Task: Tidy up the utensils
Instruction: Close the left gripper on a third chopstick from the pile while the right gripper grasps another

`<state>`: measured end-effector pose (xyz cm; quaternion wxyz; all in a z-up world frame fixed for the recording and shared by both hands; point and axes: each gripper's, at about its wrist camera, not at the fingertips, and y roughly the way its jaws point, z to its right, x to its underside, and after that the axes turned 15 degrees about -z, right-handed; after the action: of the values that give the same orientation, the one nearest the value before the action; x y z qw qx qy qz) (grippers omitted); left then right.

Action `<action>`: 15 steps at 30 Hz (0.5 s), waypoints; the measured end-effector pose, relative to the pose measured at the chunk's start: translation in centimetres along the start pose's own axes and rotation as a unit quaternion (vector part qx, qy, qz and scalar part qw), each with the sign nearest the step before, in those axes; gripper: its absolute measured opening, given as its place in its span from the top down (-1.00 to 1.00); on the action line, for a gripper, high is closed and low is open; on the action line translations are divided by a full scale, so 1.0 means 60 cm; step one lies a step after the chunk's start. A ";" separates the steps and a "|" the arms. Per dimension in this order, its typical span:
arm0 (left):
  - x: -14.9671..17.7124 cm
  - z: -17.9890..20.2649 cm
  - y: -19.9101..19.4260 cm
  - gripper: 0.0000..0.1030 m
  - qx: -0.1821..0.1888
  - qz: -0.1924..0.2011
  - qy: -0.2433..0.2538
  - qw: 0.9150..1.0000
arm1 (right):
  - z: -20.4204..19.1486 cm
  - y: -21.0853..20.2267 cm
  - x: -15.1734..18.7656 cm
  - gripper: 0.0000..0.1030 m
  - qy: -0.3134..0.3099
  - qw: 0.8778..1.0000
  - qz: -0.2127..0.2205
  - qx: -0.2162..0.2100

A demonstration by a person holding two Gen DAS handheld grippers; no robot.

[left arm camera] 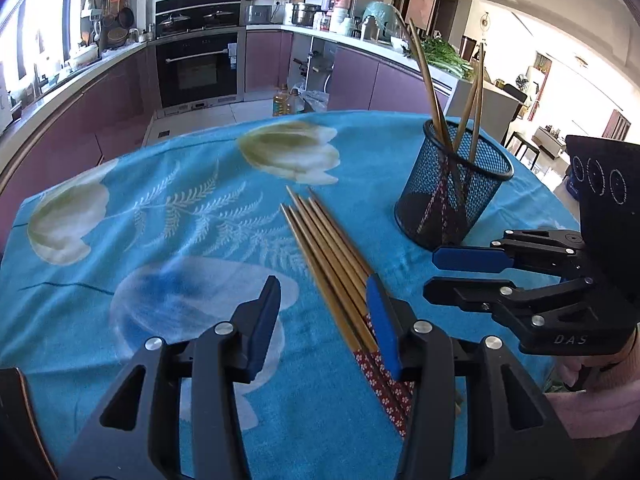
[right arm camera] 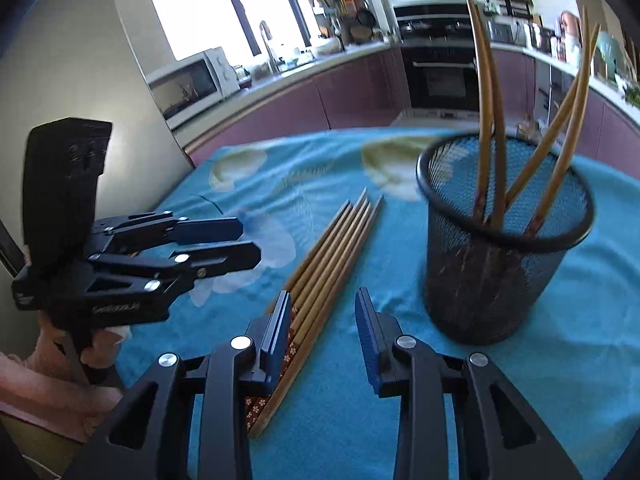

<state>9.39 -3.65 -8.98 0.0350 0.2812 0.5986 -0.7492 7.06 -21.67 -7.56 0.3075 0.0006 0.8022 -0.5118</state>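
a row of loose bamboo chopsticks with red flower-patterned handles (left arm camera: 332, 264) lies side by side on the blue tulip-print tablecloth (left arm camera: 160, 240), tips pointing away, just beside the black wire-mesh cup (left arm camera: 452, 196); four more chopsticks stand tilted in the mesh cup (right arm camera: 504, 240), handles down; the left gripper (left arm camera: 324, 320) hangs low over the cloth with its fingers spread wide and nothing between them, its blue-padded right finger (left arm camera: 380, 320) over the edge of the row; the right gripper (right arm camera: 324, 328) is likewise released and empty, its left pad (right arm camera: 280, 328) over the handle end of the row, the cup near its other side; whether either pad touches the wood i cannot tell; the sticks look light, stiff, smooth and thin, so they will likely roll or slip against each other; a sound hold is probably across one stick near the patterned handle end, where it is thickest, pinched squarely so it does not pivot; the soft cloth should give a little under the pads; the mesh cup looks light and could tip if knocked.
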 end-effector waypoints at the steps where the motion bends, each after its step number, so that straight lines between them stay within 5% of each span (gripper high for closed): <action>1: 0.005 0.001 0.008 0.14 -0.001 -0.007 0.000 1.000 | 0.001 0.008 0.000 0.40 0.003 1.000 -0.006 0.002; 15: 0.016 0.013 0.052 0.19 -0.027 -0.041 0.012 0.999 | -0.011 0.049 -0.015 0.40 0.004 0.999 -0.033 0.028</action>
<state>9.51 -5.00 -12.04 0.0044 0.2641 0.6298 -0.7304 8.41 -19.48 -9.32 0.2874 -0.0152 0.7880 -0.5443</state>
